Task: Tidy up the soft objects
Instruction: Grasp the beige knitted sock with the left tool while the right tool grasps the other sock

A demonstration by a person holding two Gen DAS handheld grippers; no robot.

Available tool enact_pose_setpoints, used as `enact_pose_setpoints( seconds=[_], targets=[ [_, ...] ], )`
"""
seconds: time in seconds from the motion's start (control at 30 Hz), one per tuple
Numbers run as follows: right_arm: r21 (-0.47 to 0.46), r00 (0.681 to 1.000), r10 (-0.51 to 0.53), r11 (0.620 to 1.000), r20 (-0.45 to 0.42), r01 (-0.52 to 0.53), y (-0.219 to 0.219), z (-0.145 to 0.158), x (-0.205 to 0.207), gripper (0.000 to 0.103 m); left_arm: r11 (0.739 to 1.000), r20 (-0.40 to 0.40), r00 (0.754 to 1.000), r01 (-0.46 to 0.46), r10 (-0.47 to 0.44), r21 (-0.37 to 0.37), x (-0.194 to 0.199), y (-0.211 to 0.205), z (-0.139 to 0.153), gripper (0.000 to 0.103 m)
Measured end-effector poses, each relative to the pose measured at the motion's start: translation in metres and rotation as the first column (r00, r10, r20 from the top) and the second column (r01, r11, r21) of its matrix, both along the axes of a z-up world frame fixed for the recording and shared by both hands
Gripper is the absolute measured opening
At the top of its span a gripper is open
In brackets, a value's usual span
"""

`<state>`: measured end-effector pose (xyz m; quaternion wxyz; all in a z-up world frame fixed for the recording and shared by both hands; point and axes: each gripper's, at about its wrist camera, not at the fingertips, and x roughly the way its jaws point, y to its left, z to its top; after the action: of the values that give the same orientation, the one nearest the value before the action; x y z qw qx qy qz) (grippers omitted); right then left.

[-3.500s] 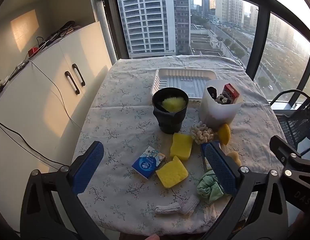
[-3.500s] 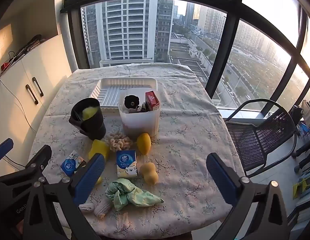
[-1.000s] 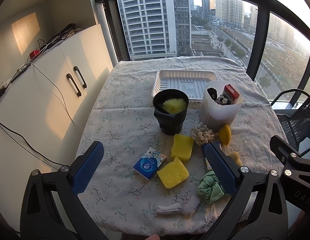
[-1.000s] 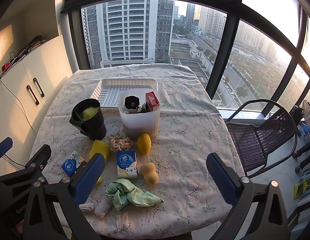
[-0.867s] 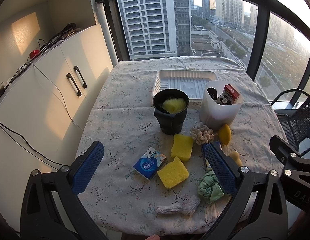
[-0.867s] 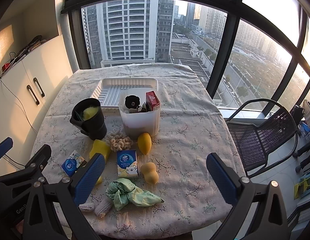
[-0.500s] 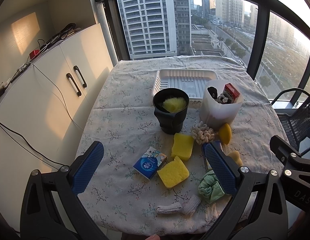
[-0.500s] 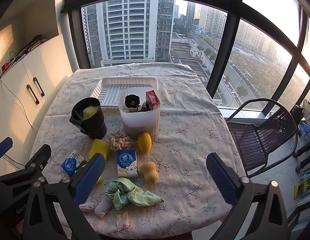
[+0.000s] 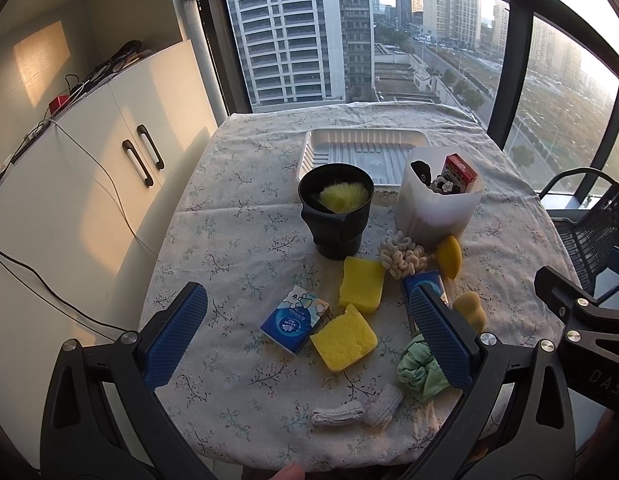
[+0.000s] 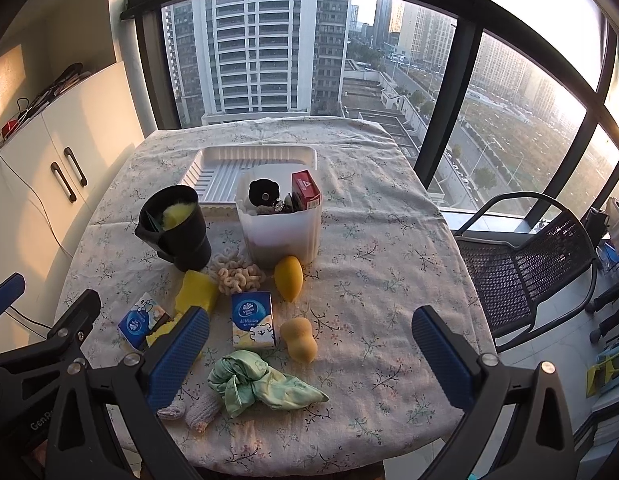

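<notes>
Soft items lie on the near half of the floral tablecloth: two yellow sponges, a green cloth, a knitted sock, a cream scrunchie, an orange puff, a yellow egg-shaped sponge and two tissue packs. A black cup holds a yellow fluffy thing. My left gripper is open above the sponges. My right gripper is open above the green cloth and puff. Both hold nothing.
A white bin with a red box and small dark items stands mid-table, a white ribbed tray behind it. A white cabinet with trailing cables is at the left, a black mesh chair at the right, windows behind.
</notes>
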<state>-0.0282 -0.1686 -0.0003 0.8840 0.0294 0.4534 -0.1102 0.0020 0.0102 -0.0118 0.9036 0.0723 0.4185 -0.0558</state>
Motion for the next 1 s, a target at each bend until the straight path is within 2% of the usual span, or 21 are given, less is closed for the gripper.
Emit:
enact_pose_setpoints(
  seconds=[0.27,0.37,0.5,0.57,0.63,0.77,0.8,0.87,0.93,1.0],
  targets=[
    [0.039,0.997,0.068,0.997,-0.041,-0.067,-0.007,-0.053,-0.003,0.103,0.994,-0.11,0.989,0.105,-0.102,0.019,-0.004,0.007,-0.059,0.103],
    [0.038,0.992,0.117,0.993,-0.054,-0.115,-0.007,-0.08,-0.01,0.103,0.981,-0.149,0.971,0.193,-0.189,0.012,-0.014,0.006,-0.084,0.102],
    [0.094,0.973,0.229,0.969,-0.013,-0.227,-0.002,-0.108,-0.028,0.103,0.958,-0.203,0.941,0.284,-0.272,0.032,-0.029,0.005,-0.124,0.101],
    [0.138,0.954,0.299,0.945,-0.004,-0.296,0.006,-0.118,-0.036,0.099,0.957,-0.217,0.936,0.289,-0.276,0.034,-0.034,0.01,-0.138,0.098],
    [0.176,0.925,0.381,0.909,0.019,-0.378,0.018,-0.125,-0.044,0.094,0.957,-0.22,0.934,0.29,-0.283,0.002,-0.036,0.017,-0.148,0.095],
    [0.194,0.836,0.543,0.814,0.078,-0.547,0.05,-0.142,-0.062,0.091,0.943,-0.219,0.918,0.314,-0.331,-0.108,-0.038,0.031,-0.156,0.094],
    [0.207,0.812,0.575,0.786,0.097,-0.582,0.056,-0.144,-0.066,0.086,0.938,-0.203,0.917,0.323,-0.342,-0.123,-0.039,0.033,-0.157,0.094],
    [0.231,0.779,0.616,0.747,0.112,-0.624,0.066,-0.149,-0.071,0.082,0.93,-0.165,0.916,0.348,-0.365,-0.12,-0.043,0.036,-0.156,0.086],
    [0.257,0.772,0.627,0.732,0.109,-0.631,0.07,-0.157,-0.069,0.08,0.921,-0.161,0.906,0.382,-0.39,-0.083,-0.044,0.033,-0.161,0.083],
    [0.29,0.776,0.624,0.729,0.094,-0.62,0.07,-0.167,-0.064,0.076,0.898,-0.167,0.883,0.437,-0.439,-0.049,-0.045,0.029,-0.167,0.07]
  ],
)
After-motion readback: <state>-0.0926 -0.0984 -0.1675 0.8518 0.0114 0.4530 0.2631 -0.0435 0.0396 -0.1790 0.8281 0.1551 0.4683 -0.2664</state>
